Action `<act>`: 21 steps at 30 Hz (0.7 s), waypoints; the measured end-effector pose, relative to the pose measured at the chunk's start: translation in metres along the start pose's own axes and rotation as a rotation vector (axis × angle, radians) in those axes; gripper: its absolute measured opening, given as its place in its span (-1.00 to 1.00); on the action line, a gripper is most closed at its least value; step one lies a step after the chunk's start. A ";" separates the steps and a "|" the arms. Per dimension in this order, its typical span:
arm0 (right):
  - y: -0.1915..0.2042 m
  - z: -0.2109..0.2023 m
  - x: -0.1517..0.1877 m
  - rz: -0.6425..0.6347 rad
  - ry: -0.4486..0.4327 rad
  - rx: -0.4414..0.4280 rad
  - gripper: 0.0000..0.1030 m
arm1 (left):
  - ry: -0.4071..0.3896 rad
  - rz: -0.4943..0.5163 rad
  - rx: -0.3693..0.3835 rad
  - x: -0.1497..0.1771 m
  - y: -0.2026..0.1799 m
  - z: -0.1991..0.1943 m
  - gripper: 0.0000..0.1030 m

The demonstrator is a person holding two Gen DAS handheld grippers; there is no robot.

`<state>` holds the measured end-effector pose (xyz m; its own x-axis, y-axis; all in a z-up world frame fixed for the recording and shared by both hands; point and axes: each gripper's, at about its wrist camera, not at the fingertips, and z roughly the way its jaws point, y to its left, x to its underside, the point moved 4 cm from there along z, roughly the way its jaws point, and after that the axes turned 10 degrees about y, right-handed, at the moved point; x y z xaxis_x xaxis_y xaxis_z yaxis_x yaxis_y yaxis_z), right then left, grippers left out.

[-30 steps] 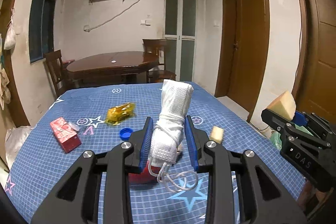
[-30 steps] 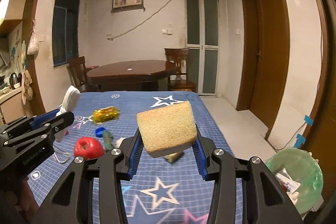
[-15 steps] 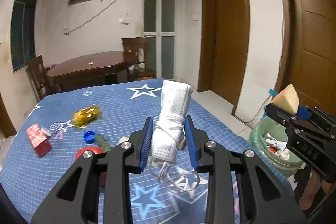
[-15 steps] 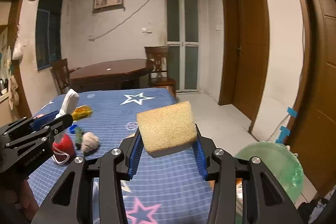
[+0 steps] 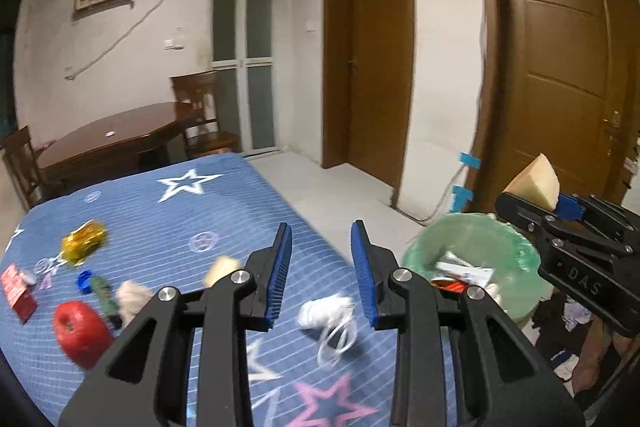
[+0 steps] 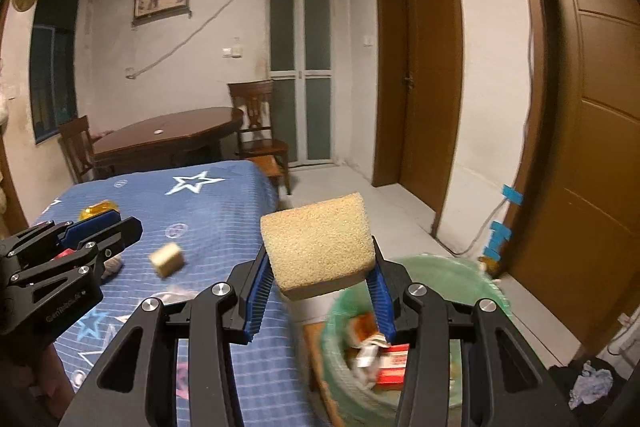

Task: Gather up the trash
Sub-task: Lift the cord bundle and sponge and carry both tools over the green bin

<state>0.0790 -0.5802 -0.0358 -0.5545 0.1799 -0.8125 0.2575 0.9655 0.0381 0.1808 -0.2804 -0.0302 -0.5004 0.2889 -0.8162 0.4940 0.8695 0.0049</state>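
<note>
My left gripper [image 5: 321, 269] is open and empty above the blue star cloth [image 5: 192, 211]. A white face mask [image 5: 326, 313] with loops is blurred below and between its fingers, over the cloth near the right edge. My right gripper [image 6: 318, 293] is shut on a yellow sponge [image 6: 320, 241], held over the green-lined trash bin [image 6: 472, 277]. The bin [image 5: 480, 247] also shows right of the left gripper, with wrappers inside. The right gripper [image 5: 560, 227] with its sponge shows above it.
On the cloth lie a red apple [image 5: 82, 331], a red box [image 5: 16, 291], a gold wrapper [image 5: 84, 241], a blue cap [image 5: 85, 281], a small sponge piece [image 6: 167, 259] and a crumpled tissue [image 5: 132, 301]. A wooden table [image 6: 168, 137] and chairs stand behind; doors at right.
My left gripper has opened and let go of the white mask, which now drops toward the cloth. Both grippers have swung right toward the bin; the right one still holds the sponge.
</note>
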 end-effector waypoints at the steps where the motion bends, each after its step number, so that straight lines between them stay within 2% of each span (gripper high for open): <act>1: -0.010 0.001 -0.002 0.005 0.005 0.008 -0.13 | 0.007 0.010 0.024 -0.002 -0.008 0.005 -0.43; 9: -0.088 0.013 0.000 0.101 0.047 0.024 -0.13 | 0.090 0.056 0.121 -0.016 -0.039 0.043 -0.43; 11: -0.097 0.017 0.007 0.108 0.066 0.007 -0.13 | 0.160 0.083 0.214 -0.012 -0.036 0.053 -0.43; 12: -0.101 0.020 0.012 0.111 0.075 0.000 -0.13 | 0.228 0.149 0.300 -0.004 -0.036 0.062 -0.38; 13: -0.104 0.022 0.016 0.108 0.082 -0.005 -0.13 | 0.262 0.216 0.344 0.004 -0.040 0.067 -0.30; 14: -0.101 0.023 0.021 0.104 0.089 -0.018 -0.13 | 0.281 0.297 0.368 0.013 -0.038 0.071 -0.21; 15: -0.100 0.024 0.026 0.102 0.095 -0.032 -0.13 | 0.303 0.363 0.376 0.021 -0.036 0.074 0.10; 16: -0.100 0.028 0.032 0.098 0.104 -0.050 -0.13 | 0.334 0.447 0.386 0.032 -0.033 0.079 0.19; 18: -0.096 0.036 0.040 0.097 0.117 -0.074 -0.13 | 0.383 0.553 0.384 0.044 -0.027 0.089 0.19; 20: -0.086 0.047 0.050 0.104 0.138 -0.102 -0.13 | 0.425 0.633 0.426 0.049 -0.022 0.097 0.19; 21: -0.086 0.055 0.054 0.108 0.149 -0.110 -0.13 | 0.422 0.674 0.399 0.050 -0.018 0.104 0.19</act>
<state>0.0702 -0.6634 -0.1146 -0.6414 0.3013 -0.7056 0.2386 0.9524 0.1898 0.2214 -0.3231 -0.1314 -0.1952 0.8810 -0.4310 0.9497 0.2796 0.1413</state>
